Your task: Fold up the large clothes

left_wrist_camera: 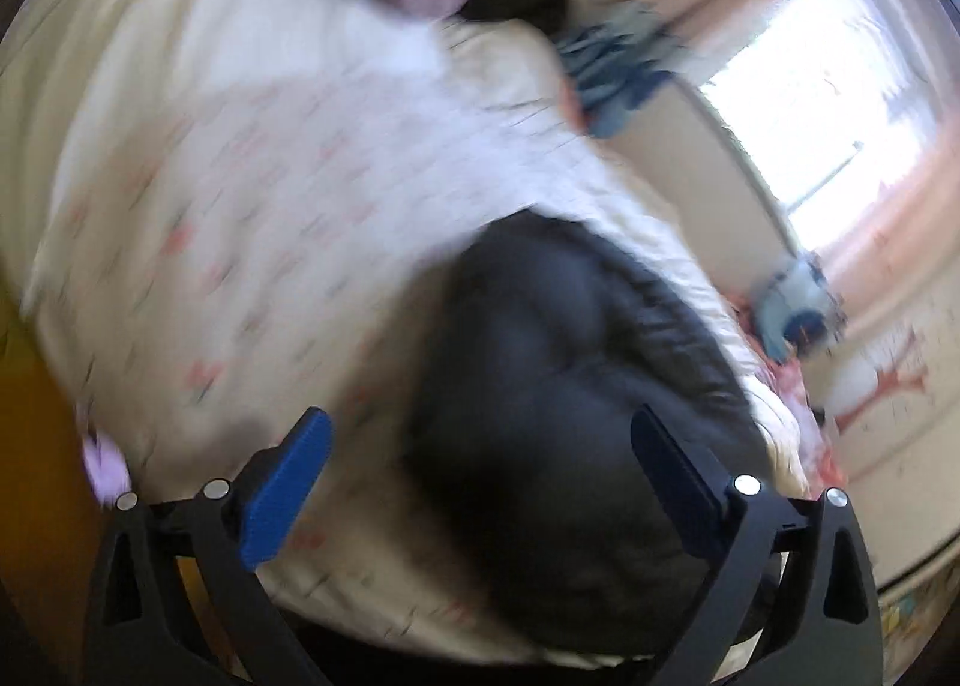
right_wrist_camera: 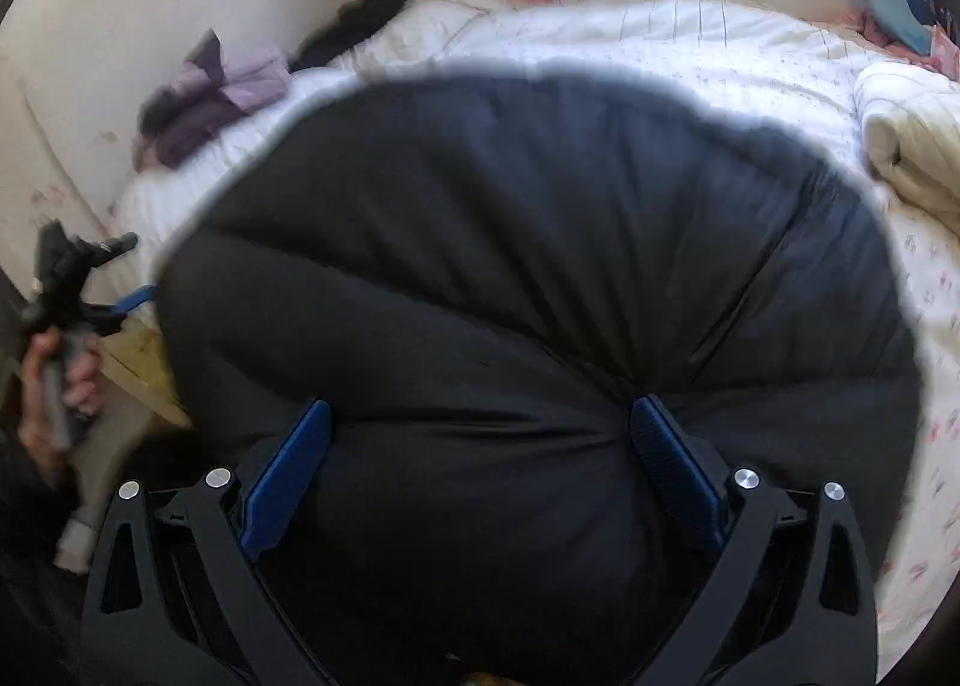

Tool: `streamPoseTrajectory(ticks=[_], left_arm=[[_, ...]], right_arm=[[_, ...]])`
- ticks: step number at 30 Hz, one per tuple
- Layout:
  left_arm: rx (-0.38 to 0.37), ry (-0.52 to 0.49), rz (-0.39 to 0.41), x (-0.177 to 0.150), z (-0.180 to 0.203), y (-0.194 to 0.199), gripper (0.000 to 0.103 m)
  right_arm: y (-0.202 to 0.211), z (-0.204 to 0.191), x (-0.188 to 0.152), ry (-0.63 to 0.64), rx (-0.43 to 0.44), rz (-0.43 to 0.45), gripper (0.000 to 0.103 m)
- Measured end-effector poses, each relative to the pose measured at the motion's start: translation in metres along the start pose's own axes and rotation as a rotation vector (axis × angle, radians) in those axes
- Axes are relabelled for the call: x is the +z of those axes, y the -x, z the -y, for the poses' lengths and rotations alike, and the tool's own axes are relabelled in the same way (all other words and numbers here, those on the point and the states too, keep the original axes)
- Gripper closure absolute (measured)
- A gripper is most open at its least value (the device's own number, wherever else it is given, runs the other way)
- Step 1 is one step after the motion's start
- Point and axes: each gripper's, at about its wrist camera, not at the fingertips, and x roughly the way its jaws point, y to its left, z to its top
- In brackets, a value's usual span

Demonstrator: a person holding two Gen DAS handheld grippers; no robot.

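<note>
With the jaws of both the left hand-held gripper (left_wrist_camera: 480,470) and the right hand-held gripper (right_wrist_camera: 480,458) spread apart and nothing clamped, the puffy black padded garment (right_wrist_camera: 510,266), heaped near the white floral-quilted bed's (right_wrist_camera: 750,44) near edge, could be grasped too thickly and slip.

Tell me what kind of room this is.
Most likely a bedroom: a black padded garment lies on a bed with a white floral quilt, a curtained bright window beside it.
</note>
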Motion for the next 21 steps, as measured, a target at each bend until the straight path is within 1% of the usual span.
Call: streamPoseTrajectory(ticks=[2,3,4,5,7,9,11,12,14,15,16,17,18,19,20,21], left_arm=[[-0.006,0.074,-0.052,-0.007,-0.014,-0.011,0.008],[-0.018,0.087,-0.08,-0.011,-0.016,-0.019,0.008],[-0.024,0.089,-0.093,-0.012,-0.017,-0.025,0.008],[-0.039,0.092,-0.107,-0.015,-0.015,-0.033,0.008],[-0.061,0.097,-0.116,-0.017,-0.007,-0.044,0.007],[-0.065,0.064,-0.112,-0.019,0.007,-0.056,0.007],[-0.059,0.033,-0.103,-0.019,0.02,-0.064,0.007],[-0.071,0.043,-0.088,-0.02,0.023,-0.064,0.007],[-0.152,0.069,-0.038,-0.022,0.029,-0.053,0.007],[-0.166,0.05,0.005,-0.023,0.034,-0.045,0.007],[-0.16,0.012,0.031,-0.023,0.039,-0.043,0.007],[-0.148,-0.01,0.019,-0.022,0.042,-0.048,0.007],[-0.142,-0.01,-0.023,-0.021,0.041,-0.058,0.007],[-0.15,0.011,-0.056,-0.02,0.038,-0.065,0.007],[-0.171,0.066,-0.058,-0.019,0.031,-0.067,0.008],[-0.185,0.084,-0.029,-0.02,0.03,-0.062,0.007]], right_arm=[[0.005,-0.003,-0.001,-0.034,0.001,0.001,0.007],[0.009,-0.002,-0.002,-0.056,0.016,0.01,0.007],[0.021,-0.002,-0.001,-0.084,0.046,0.045,0.007],[0.026,0.003,0.003,-0.095,0.049,0.07,0.007],[0.036,0.007,0.003,-0.12,0.009,0.086,0.007],[0.033,0.017,-0.003,-0.166,-0.012,0.054,0.007],[0.028,0.028,-0.013,-0.204,0.005,0.034,0.007],[0.027,0.029,-0.015,-0.207,0.005,0.034,0.007],[0.03,0.028,-0.012,-0.204,-0.01,0.047,0.007],[0.035,0.024,-0.012,-0.199,-0.006,0.074,0.007],[0.037,0.022,-0.012,-0.199,-0.007,0.087,0.007],[0.033,0.027,-0.013,-0.203,-0.017,0.08,0.007],[0.027,0.03,-0.015,-0.206,-0.029,0.058,0.007],[0.02,0.029,-0.019,-0.195,-0.036,0.039,0.007],[0.014,0.026,-0.022,-0.166,-0.057,0.026,0.007],[0.013,0.021,-0.022,-0.149,-0.08,0.015,0.007]])
